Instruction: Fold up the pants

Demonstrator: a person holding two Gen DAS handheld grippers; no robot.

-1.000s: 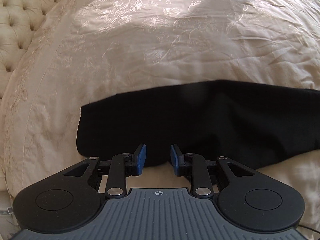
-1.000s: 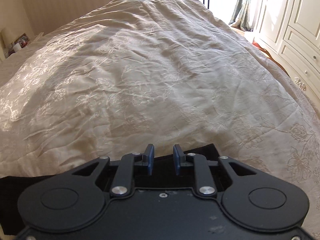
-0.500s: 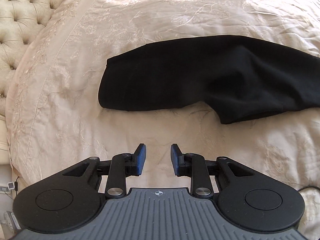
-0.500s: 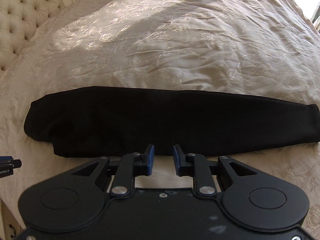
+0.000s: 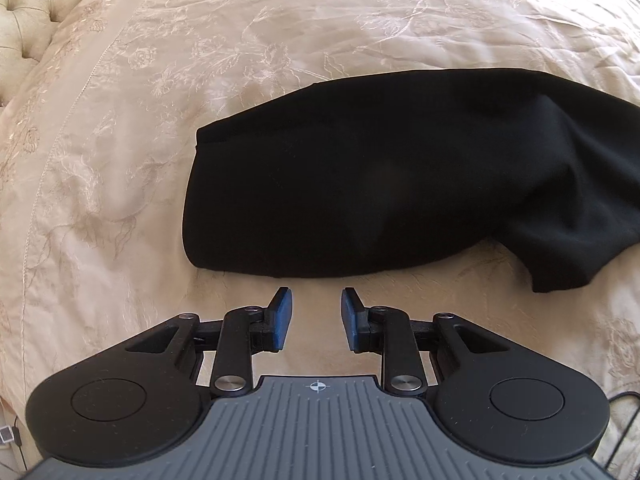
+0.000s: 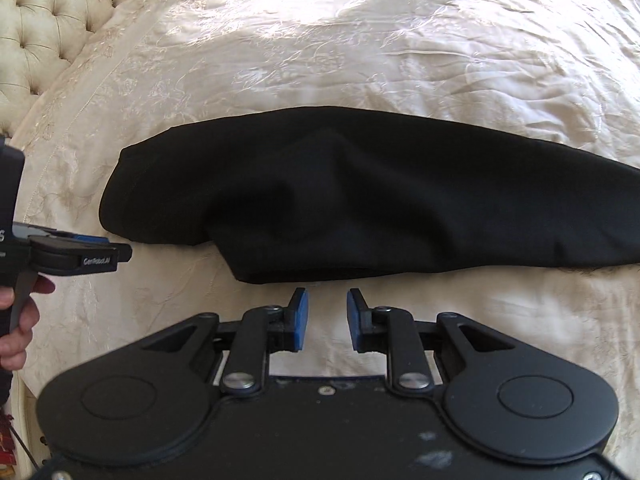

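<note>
Black pants [image 5: 392, 184] lie folded lengthwise in a long strip on the cream bedspread; they also show in the right wrist view [image 6: 360, 200]. My left gripper [image 5: 316, 306] is open and empty, just in front of the strip's near edge at its left end. My right gripper [image 6: 328, 306] is open and empty, just in front of the near edge where a fold corner juts out. The left gripper also shows at the left edge of the right wrist view [image 6: 108, 254], close to the pants' left end. The strip's right end runs out of view.
The embroidered cream bedspread [image 6: 380, 48] covers the whole bed. A tufted cream headboard [image 6: 52, 16] stands at the far left. The bed's near left edge drops off by my left hand [image 6: 16, 320]. A dark cable [image 5: 620, 408] lies at the lower right.
Both grippers have moved closer to the pants' near edge. The right view has swung left, so the headboard and the left gripper show more fully. Both stay open.
</note>
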